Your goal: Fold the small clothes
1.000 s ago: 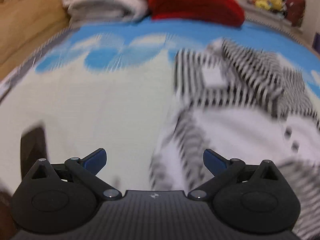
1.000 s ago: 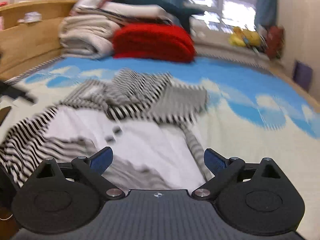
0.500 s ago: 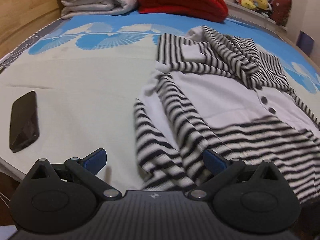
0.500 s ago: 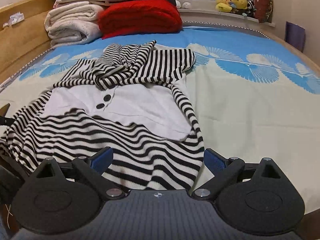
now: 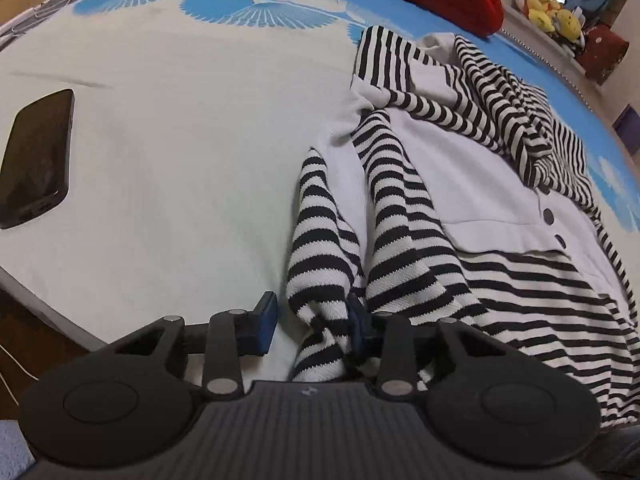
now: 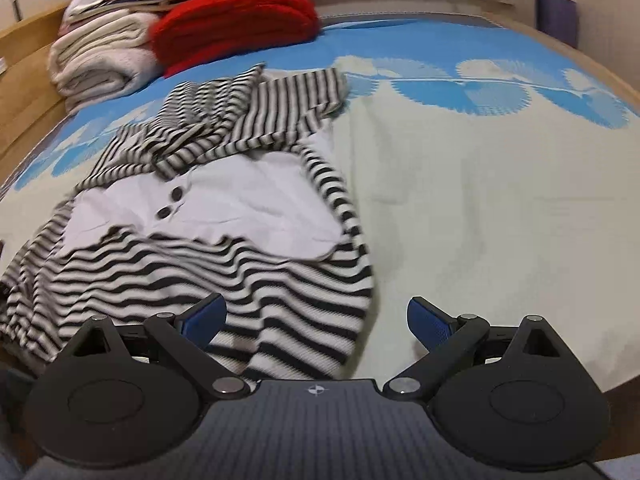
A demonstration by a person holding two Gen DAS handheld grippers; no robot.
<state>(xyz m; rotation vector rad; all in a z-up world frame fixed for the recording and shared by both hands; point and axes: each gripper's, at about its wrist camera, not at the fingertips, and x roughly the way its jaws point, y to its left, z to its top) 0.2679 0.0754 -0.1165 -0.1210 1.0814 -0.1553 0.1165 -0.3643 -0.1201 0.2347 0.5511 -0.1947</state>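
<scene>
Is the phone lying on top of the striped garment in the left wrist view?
No: the phone lies on bare bedsheet, well apart from the striped garment.

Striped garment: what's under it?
The striped garment lies on the blue-and-cream bedspread, visible all around it. Whatever is directly beneath the fabric is covered. The phone lies apart, not under it.

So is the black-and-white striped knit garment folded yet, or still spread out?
Still spread out: the black-and-white striped knit garment lies open and rumpled on the bed, white button panel showing, hood bunched at the far end.
</scene>
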